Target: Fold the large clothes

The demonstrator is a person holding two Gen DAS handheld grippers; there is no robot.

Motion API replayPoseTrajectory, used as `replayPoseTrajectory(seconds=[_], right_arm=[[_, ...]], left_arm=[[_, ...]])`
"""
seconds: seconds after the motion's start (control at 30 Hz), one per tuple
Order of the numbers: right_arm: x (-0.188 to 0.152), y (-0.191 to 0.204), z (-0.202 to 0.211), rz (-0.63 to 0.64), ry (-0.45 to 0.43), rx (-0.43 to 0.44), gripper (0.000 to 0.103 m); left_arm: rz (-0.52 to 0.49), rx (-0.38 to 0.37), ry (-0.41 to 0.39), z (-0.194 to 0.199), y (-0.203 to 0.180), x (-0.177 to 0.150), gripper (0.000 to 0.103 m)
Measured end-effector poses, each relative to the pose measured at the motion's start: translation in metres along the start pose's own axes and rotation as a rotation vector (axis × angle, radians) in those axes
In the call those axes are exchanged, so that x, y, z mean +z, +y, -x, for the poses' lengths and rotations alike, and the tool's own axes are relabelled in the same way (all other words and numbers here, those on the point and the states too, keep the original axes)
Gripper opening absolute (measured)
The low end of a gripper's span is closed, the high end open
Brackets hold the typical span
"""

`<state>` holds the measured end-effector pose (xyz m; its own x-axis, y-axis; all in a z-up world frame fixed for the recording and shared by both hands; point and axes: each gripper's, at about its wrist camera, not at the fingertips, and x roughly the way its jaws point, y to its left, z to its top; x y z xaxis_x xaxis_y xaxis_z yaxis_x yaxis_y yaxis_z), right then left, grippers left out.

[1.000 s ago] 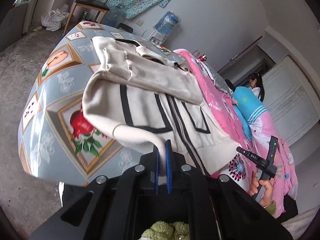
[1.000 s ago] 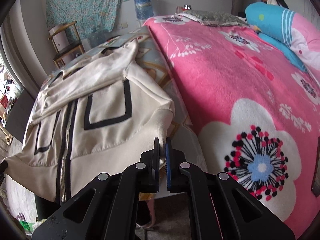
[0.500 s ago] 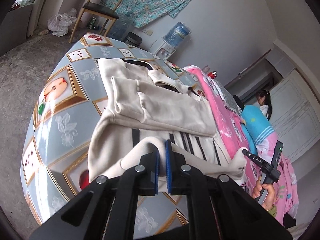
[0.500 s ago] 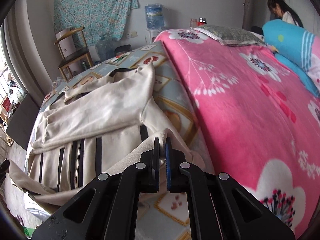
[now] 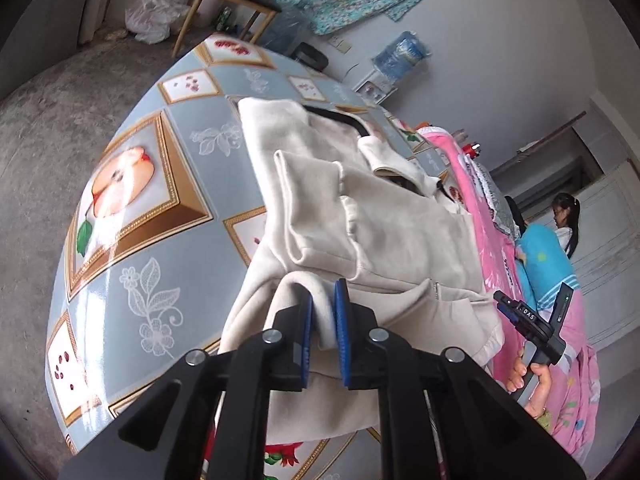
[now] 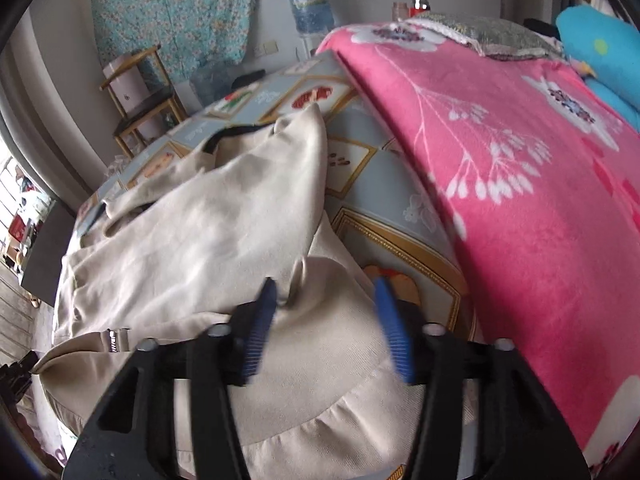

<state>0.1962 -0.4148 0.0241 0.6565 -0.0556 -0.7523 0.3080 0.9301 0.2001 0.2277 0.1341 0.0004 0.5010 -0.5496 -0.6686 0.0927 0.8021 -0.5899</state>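
Your right gripper point(image 6: 324, 312) has just been opening; its jaws stand wide over the cream jacket point(image 6: 192, 248), pressing nothing. That jacket lies folded on the fruit-patterned tablecloth point(image 5: 160, 200), beside a pink floral blanket point(image 6: 500, 184). Your left gripper point(image 5: 323, 334) has opened slightly, yet the hem fold still sits between its pads.

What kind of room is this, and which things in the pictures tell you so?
Most likely a bedroom in a home. A pink floral blanket covers what looks like a bed, with a grey pillow at its head. A wooden chair and a water bottle on a dispenser stand by the wall.
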Motion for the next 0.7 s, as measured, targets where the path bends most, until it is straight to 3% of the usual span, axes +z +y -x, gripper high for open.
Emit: replayPoseTrajectory(seconds=[0.07, 0.1, 0.13, 0.2, 0.3, 0.4, 0.57, 0.7], right_arm=[[-0.005, -0.003, 0.015, 0.004, -0.03, 0.007, 0.069], [-0.007, -0.006, 0.021, 0.003, -0.039, 0.003, 0.07], [-0.008, -0.008, 0.026, 0.003, -0.043, 0.0, 0.07], [-0.013, -0.015, 0.037, -0.007, -0.043, 0.006, 0.071], [-0.027, -0.024, 0.052, -0.043, -0.033, 0.04, 0.074], [-0.045, -0.032, 0.062, -0.095, -0.006, 0.079, 0.077], [-0.078, -0.041, 0.058, -0.191, 0.087, 0.097, 0.077], [-0.099, -0.041, 0.052, -0.226, 0.135, 0.107, 0.077]], left_arm=[[-0.039, 0.022, -0.035, 0.014, -0.005, -0.002, 0.025], [-0.048, 0.062, -0.071, 0.022, -0.005, -0.003, 0.043], [-0.06, 0.114, -0.127, 0.035, -0.004, -0.003, 0.049], [-0.063, 0.132, -0.178, 0.056, 0.0, -0.003, 0.05], [-0.033, 0.115, -0.19, 0.078, 0.006, -0.009, 0.051], [-0.035, 0.062, -0.148, 0.084, 0.002, -0.027, 0.059], [-0.038, -0.053, 0.03, 0.056, -0.017, -0.073, 0.067], [0.019, -0.017, 0.071, 0.033, -0.015, -0.094, 0.07]])
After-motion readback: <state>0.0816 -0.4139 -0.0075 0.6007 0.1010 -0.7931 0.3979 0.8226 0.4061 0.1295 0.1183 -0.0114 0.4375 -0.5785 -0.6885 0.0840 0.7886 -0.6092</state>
